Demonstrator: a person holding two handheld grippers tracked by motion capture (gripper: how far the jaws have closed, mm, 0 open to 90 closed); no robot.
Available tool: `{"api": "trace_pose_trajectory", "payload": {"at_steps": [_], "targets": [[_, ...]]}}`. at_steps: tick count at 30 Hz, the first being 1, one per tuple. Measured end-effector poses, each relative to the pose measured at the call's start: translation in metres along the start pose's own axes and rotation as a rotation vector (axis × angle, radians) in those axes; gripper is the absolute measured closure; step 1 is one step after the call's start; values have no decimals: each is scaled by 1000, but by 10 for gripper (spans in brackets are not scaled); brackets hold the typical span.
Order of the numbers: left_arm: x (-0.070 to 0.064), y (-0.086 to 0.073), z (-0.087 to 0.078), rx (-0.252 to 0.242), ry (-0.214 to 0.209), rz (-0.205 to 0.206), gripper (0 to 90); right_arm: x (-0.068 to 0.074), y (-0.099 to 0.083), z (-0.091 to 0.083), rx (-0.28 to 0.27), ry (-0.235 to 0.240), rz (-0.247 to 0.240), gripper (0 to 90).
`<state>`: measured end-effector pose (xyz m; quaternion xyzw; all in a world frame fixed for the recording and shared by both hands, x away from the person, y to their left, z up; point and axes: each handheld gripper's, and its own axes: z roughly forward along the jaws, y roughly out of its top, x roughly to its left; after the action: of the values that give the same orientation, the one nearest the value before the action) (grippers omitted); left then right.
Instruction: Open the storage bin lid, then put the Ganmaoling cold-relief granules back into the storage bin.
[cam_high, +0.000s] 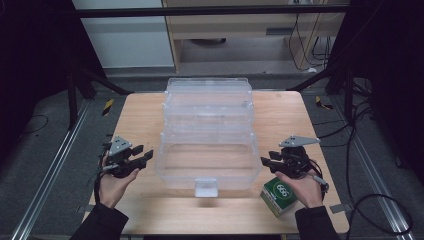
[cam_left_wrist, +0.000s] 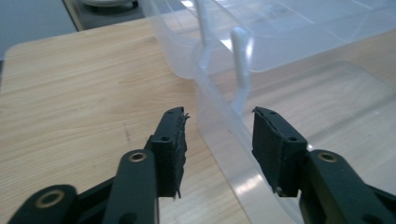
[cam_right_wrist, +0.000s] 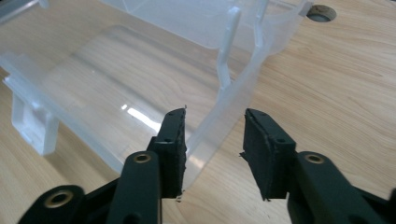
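The one mark I can find sits on the small green and white cardboard box (cam_high: 278, 196) lying on my bench (cam_high: 150, 210) under my right wrist. Its green top carries a white round emblem with figures that look like "666" or "686", too small and blurred to settle. Nothing else I can see bears readable lettering.

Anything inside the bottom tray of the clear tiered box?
The bottom tray of the clear tiered box looks empty; wood grain of the table shows through its floor. The upper trays overhang its rear, so that part is unclear.
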<state>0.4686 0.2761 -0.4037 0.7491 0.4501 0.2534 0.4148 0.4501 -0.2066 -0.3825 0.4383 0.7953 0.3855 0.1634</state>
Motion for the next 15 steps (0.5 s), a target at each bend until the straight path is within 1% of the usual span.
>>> {"api": "trace_pose_trajectory", "payload": {"at_steps": [3, 4, 7, 8, 9, 10, 13, 14, 15], "targets": [[7, -2, 0, 2, 18, -16, 483, 1, 3, -11, 50, -13, -8, 486], [10, -2, 0, 2, 21, -24, 483, 1, 3, -11, 50, -13, -8, 486], [15, -3, 0, -3, 36, -35, 464, 1, 6, -19, 65, -22, 1, 436], [16, -4, 0, 2, 42, -39, 456, 1, 6, -22, 68, -27, 1, 411], [18, -5, 1, 7, 52, -36, 438, 1, 6, -26, 89, -37, 6, 376], [18, -5, 1, 7, 52, -36, 433, 1, 6, -26, 89, -37, 6, 376], [22, -6, 2, 9, 62, -45, 420, 2, 5, -29, 125, -51, -9, 344], [23, -7, 2, 8, 67, -46, 416, 2, 4, -30, 140, -48, -7, 342], [25, -7, 2, 12, 74, -49, 403, 3, 2, -31, 173, -51, -10, 331]]}}
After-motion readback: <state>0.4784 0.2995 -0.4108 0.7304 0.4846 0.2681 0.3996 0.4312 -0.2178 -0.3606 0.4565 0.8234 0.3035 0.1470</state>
